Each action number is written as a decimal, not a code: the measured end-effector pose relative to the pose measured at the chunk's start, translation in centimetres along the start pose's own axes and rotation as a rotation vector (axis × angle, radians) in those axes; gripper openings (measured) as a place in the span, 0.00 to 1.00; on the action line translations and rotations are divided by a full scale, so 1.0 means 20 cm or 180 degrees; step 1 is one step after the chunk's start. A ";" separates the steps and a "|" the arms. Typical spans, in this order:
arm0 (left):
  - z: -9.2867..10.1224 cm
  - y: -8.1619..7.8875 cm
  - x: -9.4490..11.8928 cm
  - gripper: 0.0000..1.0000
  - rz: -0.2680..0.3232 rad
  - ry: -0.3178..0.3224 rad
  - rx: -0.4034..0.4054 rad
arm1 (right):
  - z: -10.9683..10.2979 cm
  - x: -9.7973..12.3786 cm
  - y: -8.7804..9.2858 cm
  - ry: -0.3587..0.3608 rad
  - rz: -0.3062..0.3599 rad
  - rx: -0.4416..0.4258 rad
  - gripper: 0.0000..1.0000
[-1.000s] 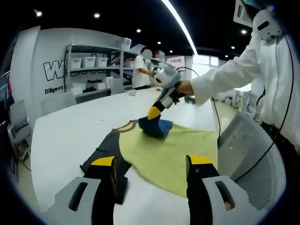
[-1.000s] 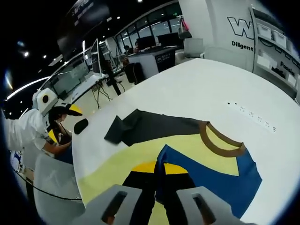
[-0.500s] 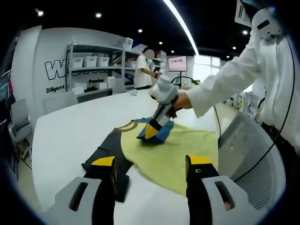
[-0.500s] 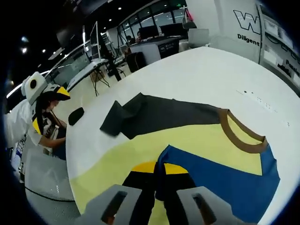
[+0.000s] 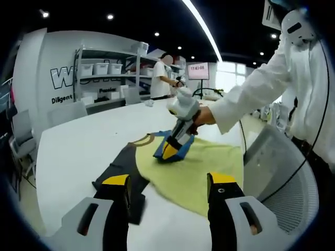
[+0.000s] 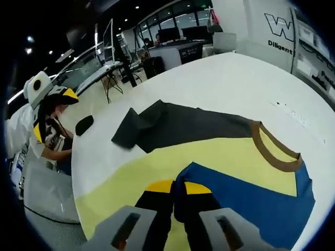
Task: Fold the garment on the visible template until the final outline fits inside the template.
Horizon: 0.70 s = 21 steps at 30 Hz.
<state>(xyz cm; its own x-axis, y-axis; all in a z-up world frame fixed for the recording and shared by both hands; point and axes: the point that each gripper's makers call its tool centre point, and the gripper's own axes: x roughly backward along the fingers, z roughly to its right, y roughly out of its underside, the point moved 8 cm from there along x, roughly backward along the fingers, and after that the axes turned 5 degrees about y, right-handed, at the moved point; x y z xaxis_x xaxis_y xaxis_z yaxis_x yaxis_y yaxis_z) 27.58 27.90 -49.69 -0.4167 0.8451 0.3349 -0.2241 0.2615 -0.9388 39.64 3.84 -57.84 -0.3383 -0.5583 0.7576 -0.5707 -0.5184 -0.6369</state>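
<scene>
The right gripper (image 6: 177, 189) has its jaws closed on the blue sleeve (image 6: 246, 198) of the garment (image 6: 209, 157), which lies on the white table (image 6: 225, 83). The left gripper (image 5: 168, 189) hangs with jaws apart, holding nothing. Open table stretches at 12 o'clock. The wall writing (image 5: 70, 77) reads "W" and "Diligent".

Grey gripper (image 5: 167, 194) bodies with black jaws, yellow-tipped; operator's white long sleeve (image 5: 251, 86), black cable trailing alongside.
</scene>
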 end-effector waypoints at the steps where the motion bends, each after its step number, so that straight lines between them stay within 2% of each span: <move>1: 0.00 0.00 0.00 0.56 0.0000 0.0001 -0.0001 | 0.00 0.00 0.00 -0.0005 0.0004 -0.0001 0.06; 11: 0.01 0.00 0.01 0.56 0.0002 -0.0006 -0.0006 | -0.03 0.00 0.01 -0.0037 0.0042 0.0088 0.12; 21: 0.02 0.00 0.00 0.56 0.0005 0.0011 -0.0012 | 0.00 0.06 0.03 0.0041 0.0193 0.0179 0.27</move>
<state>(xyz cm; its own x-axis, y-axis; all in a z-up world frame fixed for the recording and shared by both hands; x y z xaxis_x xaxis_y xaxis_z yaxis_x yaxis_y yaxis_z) 27.23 27.63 -49.61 -0.4140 0.8471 0.3332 -0.2201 0.2621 -0.9396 38.89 2.95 -57.36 -0.3807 -0.5816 0.7189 -0.5060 -0.5196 -0.6884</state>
